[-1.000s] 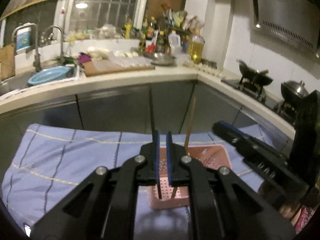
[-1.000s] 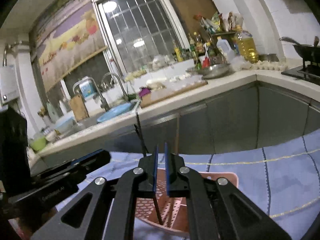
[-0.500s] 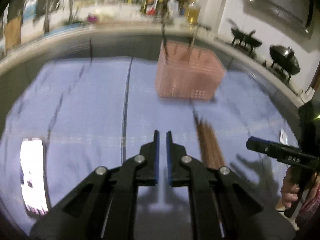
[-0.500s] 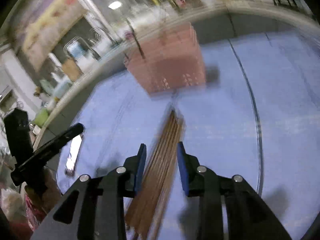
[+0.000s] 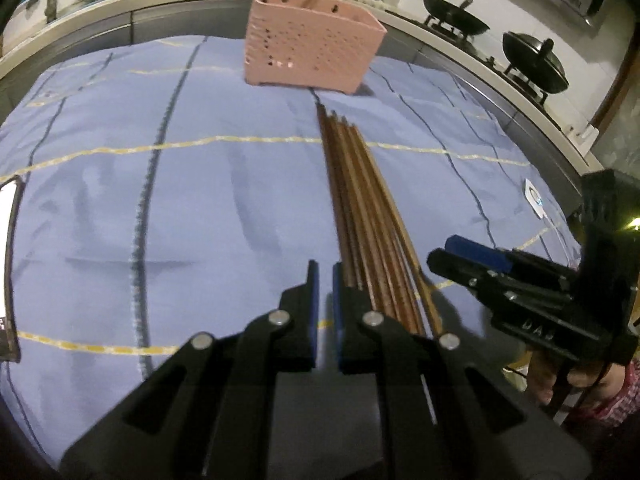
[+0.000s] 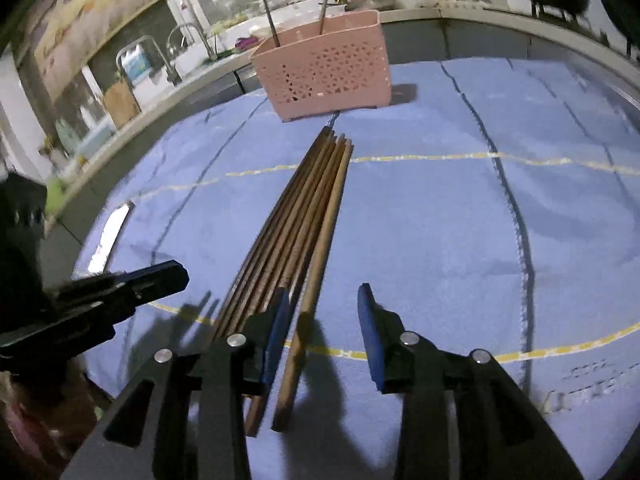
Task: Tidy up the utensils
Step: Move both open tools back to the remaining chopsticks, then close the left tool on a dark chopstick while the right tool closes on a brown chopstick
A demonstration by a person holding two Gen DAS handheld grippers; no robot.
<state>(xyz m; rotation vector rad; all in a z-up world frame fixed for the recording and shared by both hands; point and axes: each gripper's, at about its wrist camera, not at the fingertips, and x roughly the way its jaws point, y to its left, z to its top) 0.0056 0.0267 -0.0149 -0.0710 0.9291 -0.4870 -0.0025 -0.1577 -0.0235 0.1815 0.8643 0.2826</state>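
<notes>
Dim kitchen, counter running round the back, and in front of you a blue cloth with yellow and dark stripes (image 6: 440, 216) spread over the table. The pink perforated plastic utensil basket (image 6: 328, 76) stands at the far side of it, with two sticks already poking up out of it. The bundle of brown wooden chopsticks (image 6: 304, 216) lies flat just in front of the basket, tips pointing at it.

Your right gripper (image 6: 323, 326) is spread fairly wide and straddles the near end of the lone paler chopstick (image 6: 320, 256) on the outside of the bundle — nothing gripped yet. I'd lower it so both pads clear the cloth evenly, close on that one stick only, and keep the inner pad from snagging its neighbours.

Your left gripper (image 5: 323, 304) is nearly closed, just a thin gap, holding nothing, hovering at the bundle's near end on the other side.
</notes>
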